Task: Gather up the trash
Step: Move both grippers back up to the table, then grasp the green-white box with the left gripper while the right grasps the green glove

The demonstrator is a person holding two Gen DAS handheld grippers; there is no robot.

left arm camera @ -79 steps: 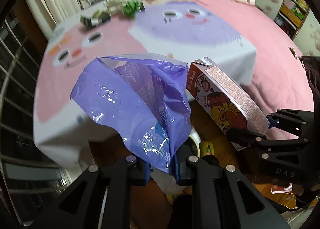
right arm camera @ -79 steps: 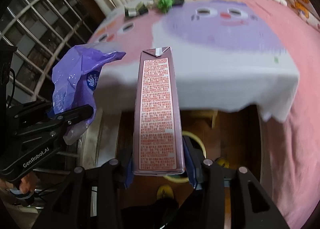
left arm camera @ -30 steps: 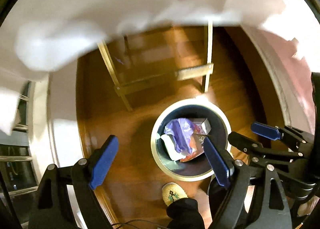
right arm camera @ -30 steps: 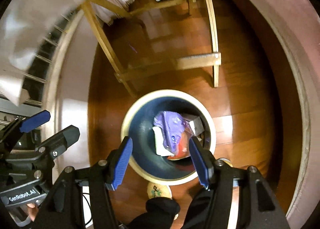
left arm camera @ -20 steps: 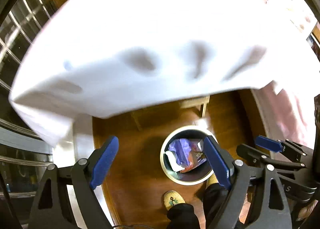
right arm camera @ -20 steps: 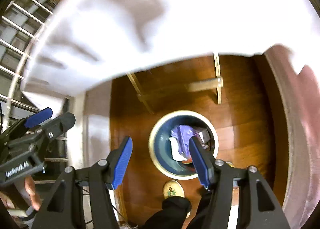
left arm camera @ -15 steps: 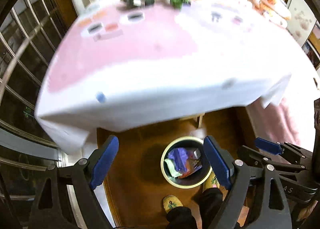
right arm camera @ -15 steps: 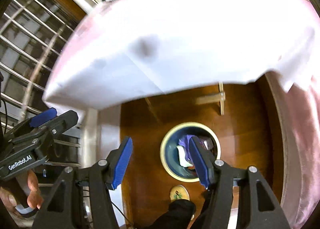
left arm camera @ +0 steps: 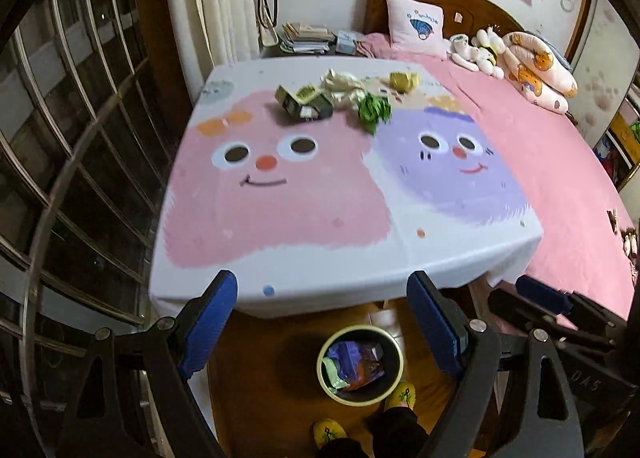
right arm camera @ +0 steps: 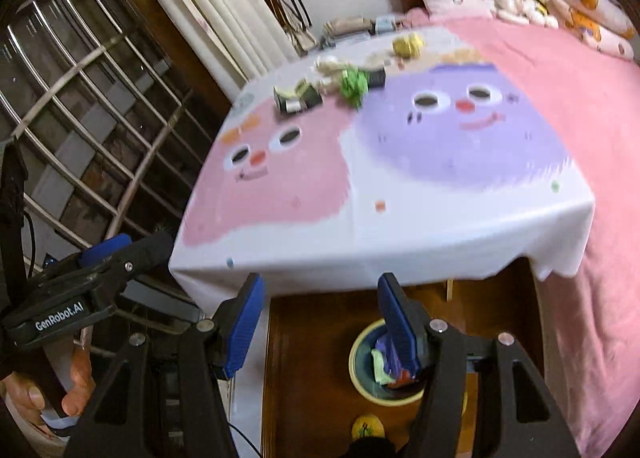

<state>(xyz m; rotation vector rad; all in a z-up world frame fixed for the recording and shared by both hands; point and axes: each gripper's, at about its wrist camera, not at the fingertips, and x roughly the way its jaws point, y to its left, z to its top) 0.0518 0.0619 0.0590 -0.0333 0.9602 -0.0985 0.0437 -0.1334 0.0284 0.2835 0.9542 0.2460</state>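
Note:
A round trash bin stands on the wood floor in front of the table; a purple bag and a carton lie inside it. It also shows in the right wrist view. Trash lies at the table's far end: a dark green box, crumpled white paper, a green wrapper and a yellow wad. My left gripper is open and empty, above the table's near edge. My right gripper is open and empty beside it.
The table wears a cartoon-face cloth. A pink bed with plush toys lies on the right. A barred window and curtains are on the left. The person's yellow slippers stand near the bin.
Both grippers let the purple bag and the carton drop into the bin, then rose and tilted up from the bin toward the tabletop. Both jaws are now wide open.

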